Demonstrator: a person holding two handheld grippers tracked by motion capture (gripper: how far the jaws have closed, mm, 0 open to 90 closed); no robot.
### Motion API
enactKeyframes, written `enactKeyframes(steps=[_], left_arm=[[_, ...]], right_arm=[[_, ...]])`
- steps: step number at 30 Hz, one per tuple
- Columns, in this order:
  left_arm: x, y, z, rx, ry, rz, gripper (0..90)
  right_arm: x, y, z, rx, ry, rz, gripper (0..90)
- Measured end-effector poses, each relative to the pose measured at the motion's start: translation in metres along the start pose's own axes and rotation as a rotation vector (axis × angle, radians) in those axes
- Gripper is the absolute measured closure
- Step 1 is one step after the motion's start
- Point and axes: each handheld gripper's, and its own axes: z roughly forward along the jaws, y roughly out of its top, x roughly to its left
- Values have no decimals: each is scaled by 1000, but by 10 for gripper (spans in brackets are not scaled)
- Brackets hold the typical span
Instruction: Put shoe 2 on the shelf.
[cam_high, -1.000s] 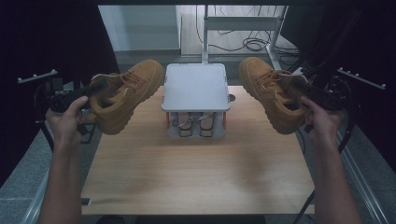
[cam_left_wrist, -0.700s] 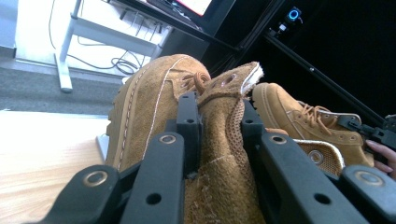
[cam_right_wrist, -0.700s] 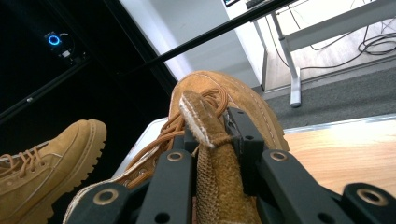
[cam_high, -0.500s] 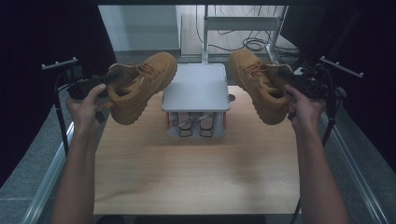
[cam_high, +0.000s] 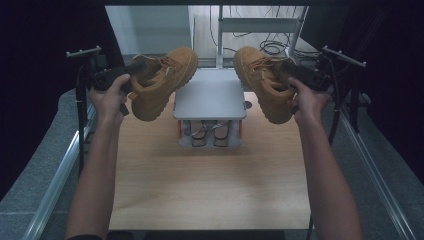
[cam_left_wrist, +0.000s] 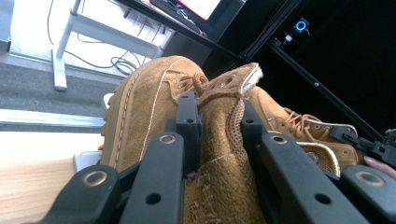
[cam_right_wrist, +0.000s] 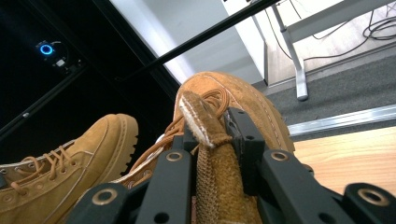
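Hanging in mid-air above the far half of the tabletop: two tan suede boots, each pinched at its collar by a hand-held gripper. Left boot raised on the left, toe aimed toward the middle and angled up, sole turned toward the near side; clamped by the left gripper, fingers closed tight on the boot's heel collar, suede and mesh lining squeezed between them in the left gripper view. Right boot held opposite on the right, toe likewise pointing inward, laces up; gripped by the right gripper, fingers shut on the folded collar edge with its pale trim, as seen in the right gripper view. Between and below the two boots, a grey box-like stand with a flat top, resting on the wooden tabletop, red corner posts and a dark pair of objects visible beneath the lid, too small to identify. Left hand and right hand wrapped around the gripper handles, forearms reaching in from the near edge. Beyond the tabletop, a white metal frame and loose cables on the floor.
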Motion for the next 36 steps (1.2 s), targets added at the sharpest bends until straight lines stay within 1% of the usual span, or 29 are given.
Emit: enactKeyframes(steps=[1,4,5,9,12,14,15,18,20,21,22,25,30,31,33,34,36], left_arm=[[-2,1,4,2,1,-3,766],[-8,4,15,7,5,-6,765],[-10,5,19,7,4,-14,766],[-14,7,32,6,3,-42,765],[-15,9,42,5,13,-69,764],[-15,8,47,-3,32,-81,764],[-15,7,51,-9,37,-98,764],[-13,5,60,-15,53,-120,762],[-12,3,64,-16,62,-125,762],[-12,2,67,-11,66,-125,762],[-11,0,69,-6,68,-132,762],[-8,-2,75,6,67,-158,758],[-5,-3,81,5,67,-192,757],[-4,-3,82,7,66,-197,756],[-3,-4,83,9,66,-213,755],[-2,-5,85,13,63,-215,754],[-2,-7,87,15,74,-220,750]], right_arm=[[4,0,3,7,-4,9,787],[13,1,15,12,-19,8,787],[15,1,18,12,-21,8,787],[23,1,32,17,-25,38,786],[29,0,43,20,-33,62,786],[33,0,50,19,-39,87,786],[35,0,53,16,-43,85,786],[42,-1,62,19,-54,97,785],[47,-3,68,23,-56,107,783],[48,-5,70,24,-59,102,783],[49,-6,73,31,-61,112,782],[50,-9,80,40,-64,130,781],[49,-15,93,38,-79,168,777],[49,-17,95,41,-78,180,775],[49,-20,101,49,-82,188,773],[50,-22,104,53,-84,192,772],[49,-24,108,62,-85,201,761]])
